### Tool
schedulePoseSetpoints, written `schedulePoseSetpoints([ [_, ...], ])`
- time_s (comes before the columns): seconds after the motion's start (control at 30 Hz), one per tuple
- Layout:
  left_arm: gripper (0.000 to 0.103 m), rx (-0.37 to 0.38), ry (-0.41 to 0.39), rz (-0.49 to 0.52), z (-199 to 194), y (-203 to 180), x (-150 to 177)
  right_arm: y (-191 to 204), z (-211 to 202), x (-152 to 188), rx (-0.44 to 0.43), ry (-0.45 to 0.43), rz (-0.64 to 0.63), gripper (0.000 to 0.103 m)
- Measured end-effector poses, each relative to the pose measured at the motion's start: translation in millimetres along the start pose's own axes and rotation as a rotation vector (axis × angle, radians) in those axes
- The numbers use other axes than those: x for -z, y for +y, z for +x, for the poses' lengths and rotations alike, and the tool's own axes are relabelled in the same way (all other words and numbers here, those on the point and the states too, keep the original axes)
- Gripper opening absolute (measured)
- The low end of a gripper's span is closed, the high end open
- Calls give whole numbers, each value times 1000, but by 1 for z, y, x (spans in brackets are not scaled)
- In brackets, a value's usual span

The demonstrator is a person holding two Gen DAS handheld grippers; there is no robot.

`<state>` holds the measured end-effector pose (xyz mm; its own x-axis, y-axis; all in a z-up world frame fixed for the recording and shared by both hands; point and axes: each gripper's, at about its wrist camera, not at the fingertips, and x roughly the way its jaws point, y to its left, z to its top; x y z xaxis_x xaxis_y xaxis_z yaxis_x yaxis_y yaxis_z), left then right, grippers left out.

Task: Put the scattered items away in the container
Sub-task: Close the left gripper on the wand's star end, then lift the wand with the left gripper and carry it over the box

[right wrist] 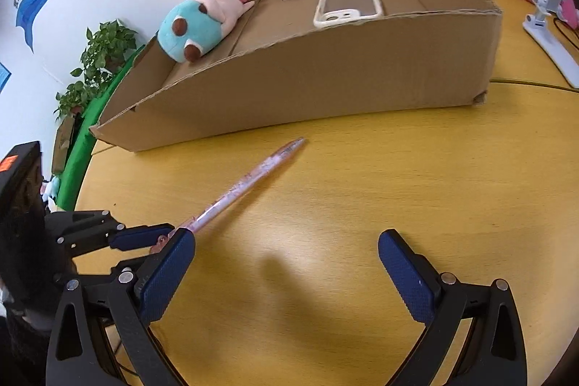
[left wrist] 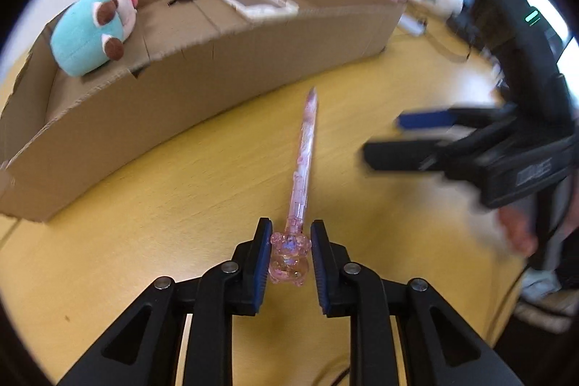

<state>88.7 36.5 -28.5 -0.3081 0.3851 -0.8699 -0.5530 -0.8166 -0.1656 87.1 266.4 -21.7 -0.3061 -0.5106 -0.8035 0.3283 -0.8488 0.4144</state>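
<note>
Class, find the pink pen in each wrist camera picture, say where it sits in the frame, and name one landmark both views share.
Left wrist view: the pink pen runs up the centre, its bear-shaped end between the left gripper fingers.
Right wrist view: the pen lies diagonally left of centre, tip toward the box, its other end at the left gripper.
Shared landmark: the cardboard box holding the teal plush toy.

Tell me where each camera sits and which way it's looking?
Left wrist: rides the left gripper, facing its pen and the box; own jaws and the right gripper show.
Right wrist: rides the right gripper, facing the table; open jaws show.
Shared: pen, box, plush pig.
</note>
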Motion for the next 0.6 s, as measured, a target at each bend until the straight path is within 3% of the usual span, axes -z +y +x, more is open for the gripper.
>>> schedulePoseSetpoints([
  [0.23, 21, 69, -55, -46, -17, -11, 6, 8, 10, -7, -210, 33, 93, 97],
  [0.33, 21, 82, -63, -47, -19, -14, 6, 12, 4, -13, -249, 7, 98, 72],
  [0.4, 21, 93, -75, -49, -21, -15, 5, 15, -3, -17, -254, -23, 87, 41],
  [0.47, 21, 108, -91, -53, -23, -15, 5, 18, -12, -22, -259, -57, 78, 21],
  [0.6, 21, 131, -123, -57, -31, -16, 0, 30, -31, -30, -244, -113, 40, 16],
])
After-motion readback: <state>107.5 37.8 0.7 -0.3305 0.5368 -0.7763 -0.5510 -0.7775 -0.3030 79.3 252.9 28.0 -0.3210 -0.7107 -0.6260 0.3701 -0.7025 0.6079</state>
